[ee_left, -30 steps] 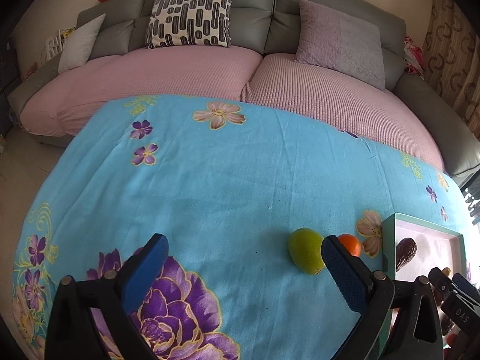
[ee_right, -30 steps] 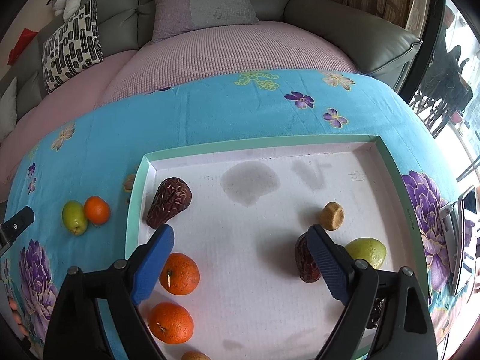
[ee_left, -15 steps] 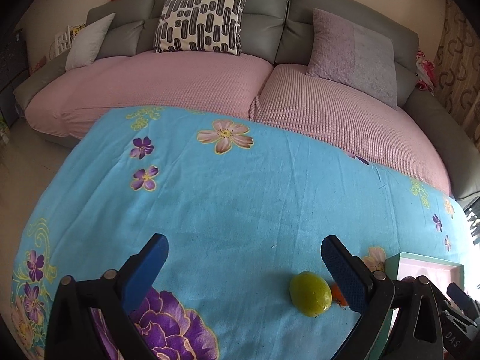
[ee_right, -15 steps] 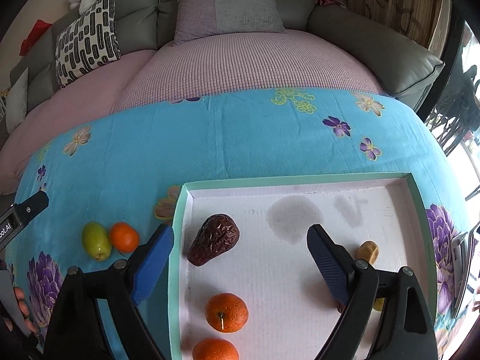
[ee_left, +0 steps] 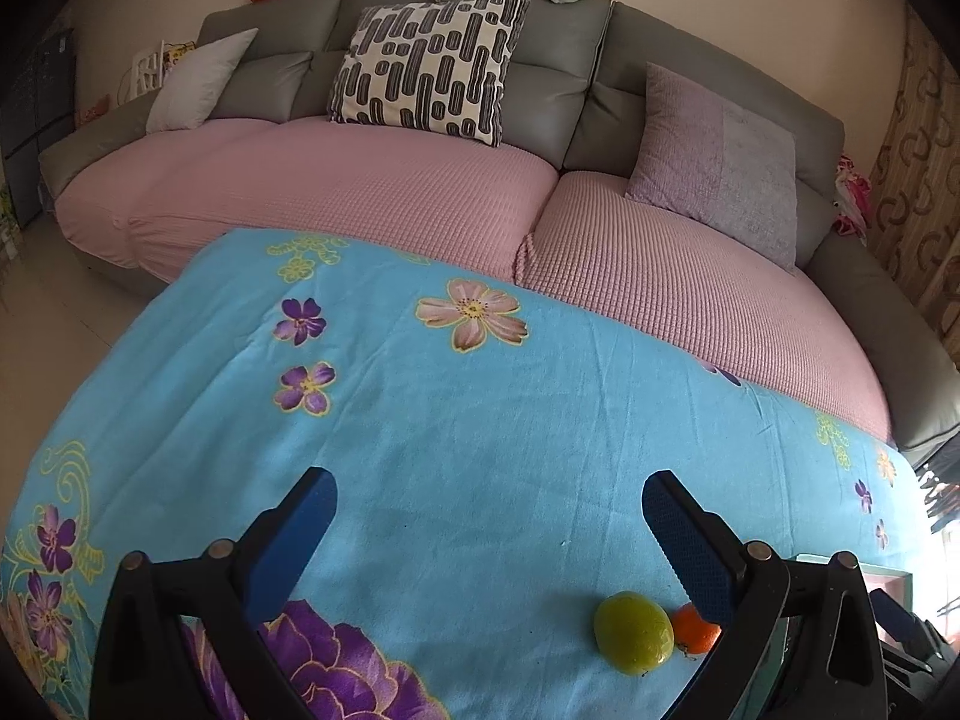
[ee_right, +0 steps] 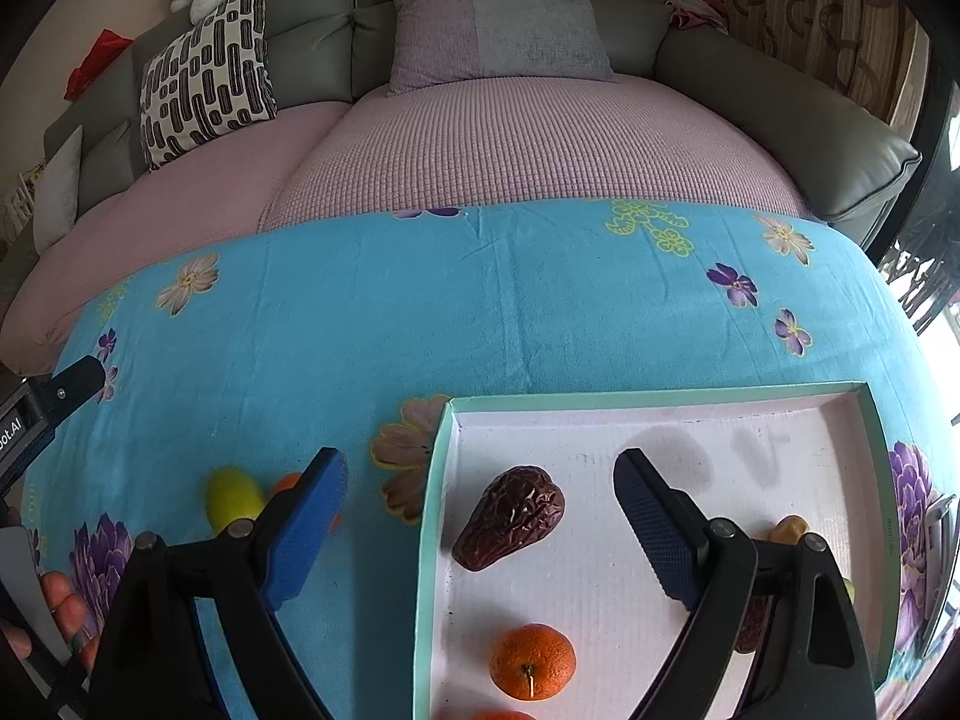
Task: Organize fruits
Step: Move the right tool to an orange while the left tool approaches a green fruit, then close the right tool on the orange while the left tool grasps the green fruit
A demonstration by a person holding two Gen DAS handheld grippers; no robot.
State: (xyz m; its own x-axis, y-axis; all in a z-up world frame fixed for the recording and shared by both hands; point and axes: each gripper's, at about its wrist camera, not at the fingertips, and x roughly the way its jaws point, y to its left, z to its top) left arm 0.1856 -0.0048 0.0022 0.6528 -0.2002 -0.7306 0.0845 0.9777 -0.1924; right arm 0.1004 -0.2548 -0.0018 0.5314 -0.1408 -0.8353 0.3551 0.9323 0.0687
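A green fruit (ee_left: 633,633) and a small orange (ee_left: 696,629) lie side by side on the blue flowered cloth (ee_left: 480,450). They also show in the right wrist view, the green fruit (ee_right: 231,501) with the orange (ee_right: 287,482) partly behind my finger. My left gripper (ee_left: 487,507) is open and empty, above the cloth to their left. My right gripper (ee_right: 480,495) is open and empty over the left rim of the mint-edged tray (ee_right: 433,540). The tray holds a brown date (ee_right: 510,516), an orange (ee_right: 533,660) and more fruit partly hidden.
A grey sofa with pink seat covers (ee_left: 372,192) curves behind the table, with patterned and lilac cushions. The other gripper's body (ee_right: 36,408) and the person's fingers (ee_right: 57,606) show at the left edge of the right wrist view.
Both grippers have pulled back and tilted up. The fruits and tray have slid down toward the bottom of each view. Both grippers stay open.
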